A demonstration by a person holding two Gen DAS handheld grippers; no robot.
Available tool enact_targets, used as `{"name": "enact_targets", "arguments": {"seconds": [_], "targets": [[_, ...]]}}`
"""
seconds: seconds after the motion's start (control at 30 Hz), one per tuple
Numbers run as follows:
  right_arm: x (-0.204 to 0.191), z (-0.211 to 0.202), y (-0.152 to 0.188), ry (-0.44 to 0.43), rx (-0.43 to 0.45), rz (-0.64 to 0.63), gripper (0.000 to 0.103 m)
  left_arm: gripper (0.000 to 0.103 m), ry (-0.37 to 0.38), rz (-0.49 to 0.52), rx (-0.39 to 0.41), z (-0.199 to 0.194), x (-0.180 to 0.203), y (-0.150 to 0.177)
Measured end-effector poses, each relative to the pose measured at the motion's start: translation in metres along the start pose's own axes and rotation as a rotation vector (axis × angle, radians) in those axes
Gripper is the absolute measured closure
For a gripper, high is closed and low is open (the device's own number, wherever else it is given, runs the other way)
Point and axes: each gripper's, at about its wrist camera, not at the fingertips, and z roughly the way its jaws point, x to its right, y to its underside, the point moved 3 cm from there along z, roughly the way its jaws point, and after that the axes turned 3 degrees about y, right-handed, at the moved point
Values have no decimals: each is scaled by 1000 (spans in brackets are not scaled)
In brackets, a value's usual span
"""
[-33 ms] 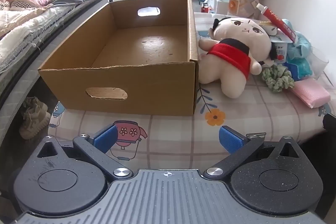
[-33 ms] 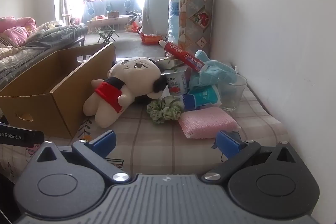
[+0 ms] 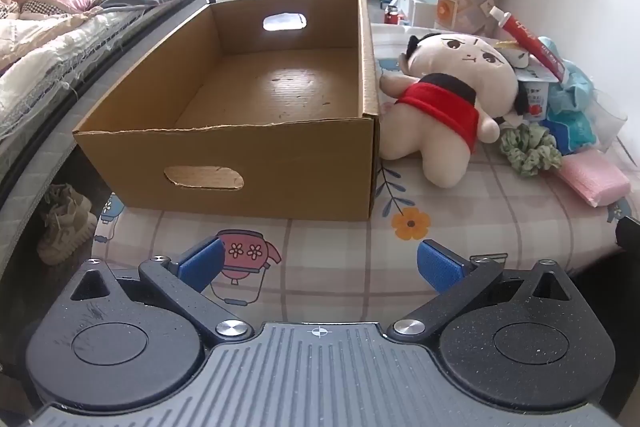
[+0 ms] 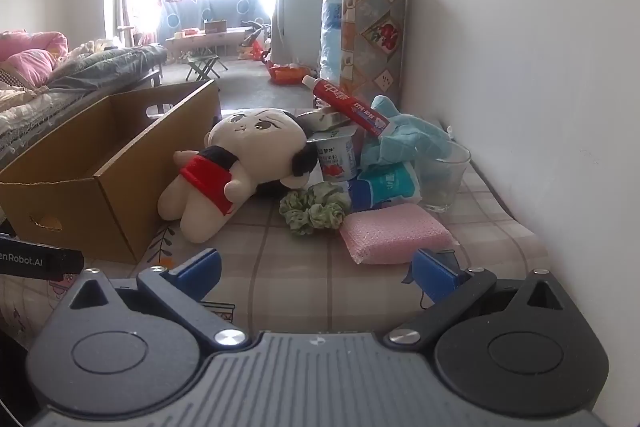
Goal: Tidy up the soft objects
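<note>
An empty open cardboard box (image 3: pixel 224 163) stands on the patterned tablecloth. Right of it lies a plush doll (image 3: pixel 448 107) in a red top, its arm against the box wall. Past the doll are a green scrunchie (image 3: pixel 528 151) and a pink sponge (image 3: pixel 596 179). My left gripper (image 3: pixel 320 263) hangs open before the box with nothing between its fingers. In the right wrist view the doll (image 4: pixel 240 155), scrunchie (image 4: pixel 314 209) and sponge (image 4: pixel 394 233) lie ahead of my right gripper (image 4: pixel 317 271), which is open and empty.
Behind the soft items are a toothpaste tube (image 4: pixel 348 103), a yoghurt cup (image 4: pixel 336 157), a blue tissue pack (image 4: pixel 388 187), a crumpled blue cloth (image 4: pixel 408 135) and a glass (image 4: pixel 446 183). A white wall (image 4: pixel 520 67) bounds the right. A bed (image 3: pixel 48 59) and shoes (image 3: pixel 64 227) are left.
</note>
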Motion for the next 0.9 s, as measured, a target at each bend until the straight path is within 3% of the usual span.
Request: {"name": "enact_targets", "arguments": {"seconds": [0.9], "targets": [[-9,10,-8,-34,-66,-4,0,0,-8,-9,-16,5,-2,-1]]}}
